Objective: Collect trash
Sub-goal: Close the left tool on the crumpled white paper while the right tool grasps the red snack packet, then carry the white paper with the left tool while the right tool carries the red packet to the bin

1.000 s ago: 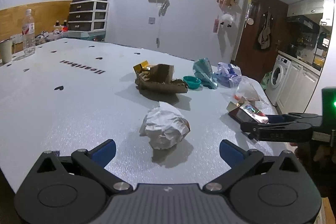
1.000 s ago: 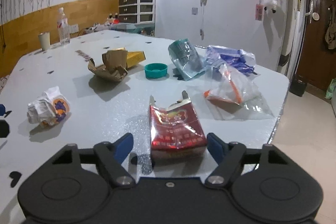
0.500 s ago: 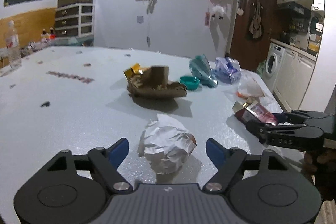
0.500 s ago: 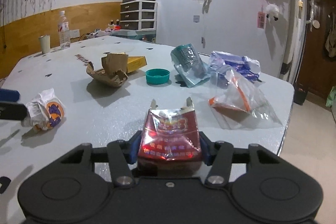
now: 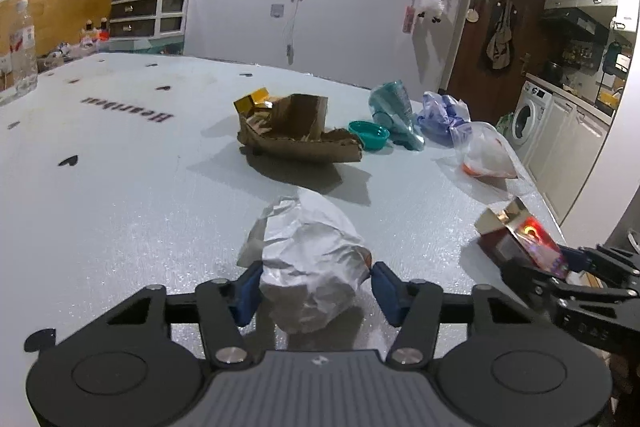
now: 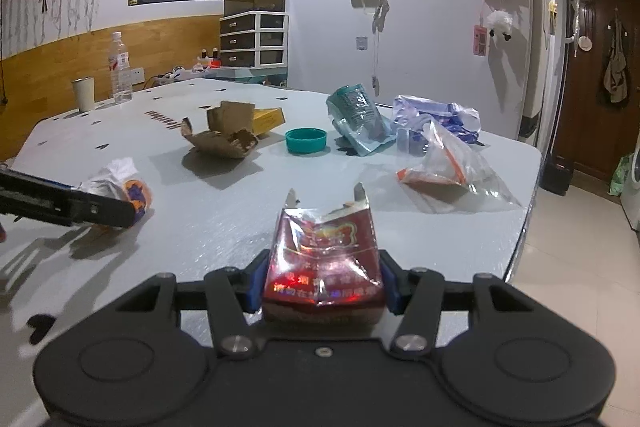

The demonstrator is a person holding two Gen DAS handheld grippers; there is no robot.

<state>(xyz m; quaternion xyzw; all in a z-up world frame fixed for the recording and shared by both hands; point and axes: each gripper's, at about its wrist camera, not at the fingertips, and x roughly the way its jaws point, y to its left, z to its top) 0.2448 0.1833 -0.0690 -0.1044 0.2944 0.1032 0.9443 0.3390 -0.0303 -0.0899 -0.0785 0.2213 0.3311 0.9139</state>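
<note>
The white table (image 6: 460, 227) ends in a rounded edge at the right of the right wrist view, with bare tiled floor beyond; its left half lies mostly free. Across the middle stand a torn cardboard box (image 5: 298, 131) with a yellow carton (image 6: 268, 117) behind it, a teal lid (image 6: 306, 140), a teal pouch (image 6: 358, 119), a blue plastic bag (image 6: 444, 115) and a clear zip bag (image 6: 448, 163), all ahead of both tools. A water bottle (image 6: 120, 69) and a cup (image 6: 84, 95) sit at the far left edge. The left gripper (image 5: 314, 283) is closing, its blue pads touching both sides of the crumpled paper wrapper (image 5: 312, 259) at lower centre. The right gripper (image 6: 322, 287) is clamped on the red cigarette pack (image 6: 324, 259), at lower centre of its own view.
</note>
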